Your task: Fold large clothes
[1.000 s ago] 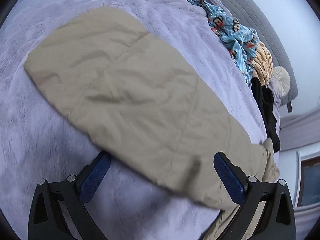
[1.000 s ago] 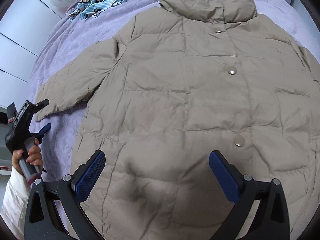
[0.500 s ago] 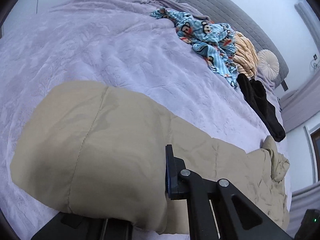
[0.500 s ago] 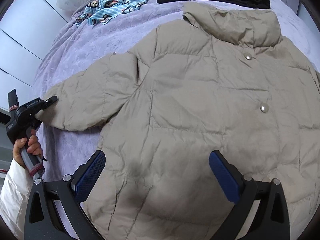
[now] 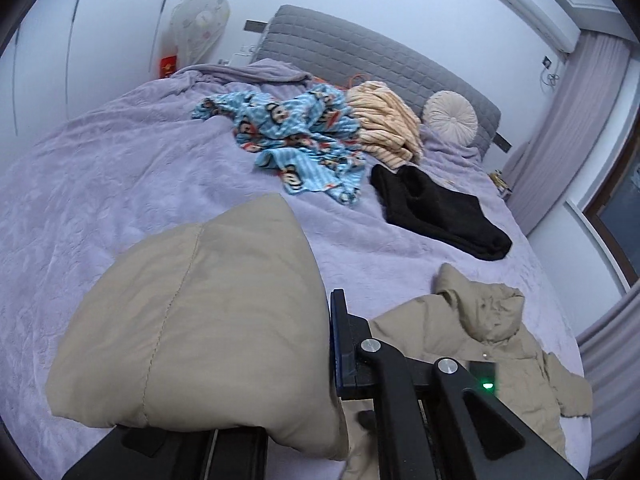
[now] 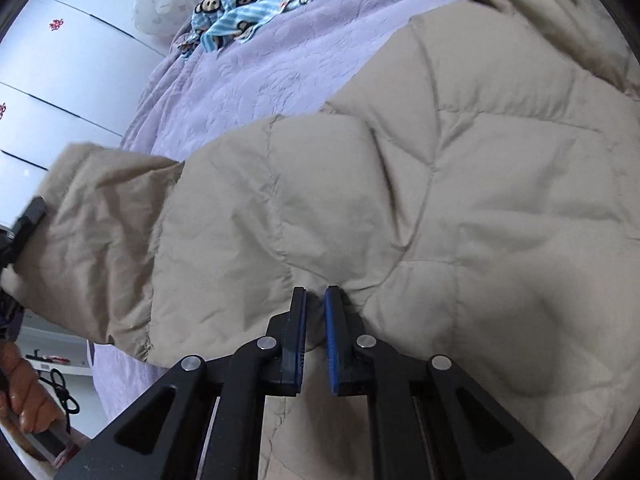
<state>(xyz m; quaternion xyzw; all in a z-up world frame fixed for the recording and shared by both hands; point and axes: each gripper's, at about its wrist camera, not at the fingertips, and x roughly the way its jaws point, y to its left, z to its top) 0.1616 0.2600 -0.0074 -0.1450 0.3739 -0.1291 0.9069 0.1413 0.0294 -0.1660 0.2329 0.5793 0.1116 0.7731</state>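
Observation:
A beige padded jacket [image 6: 460, 184] lies front up on the lilac bedspread [image 6: 272, 76]. My right gripper [image 6: 316, 300] points down at the jacket's side near the armpit; its jaws are closing, with a fold of the fabric pinched between the blue pads. My left gripper [image 5: 326, 332] is shut on the cuff end of the jacket's sleeve [image 5: 208, 320] and holds it off the bed. The sleeve drapes over and hides one finger. From the right wrist view the left gripper [image 6: 24, 220] shows at the left edge, at the raised sleeve's end [image 6: 92, 240]. The jacket's collar [image 5: 480, 308] lies further back.
A blue cartoon-print garment [image 5: 304, 136], a striped orange one [image 5: 384, 124] and a black one [image 5: 436, 212] lie near the grey headboard [image 5: 372, 56]. A round cushion [image 5: 450, 118] sits beside them. A person's hand [image 6: 24, 396] grips the left tool's handle.
The left gripper shut on the sleeve cuff and lifted it off the bed. The right gripper moved left and down across the jacket, and its wide-open jaws came together on a fold.

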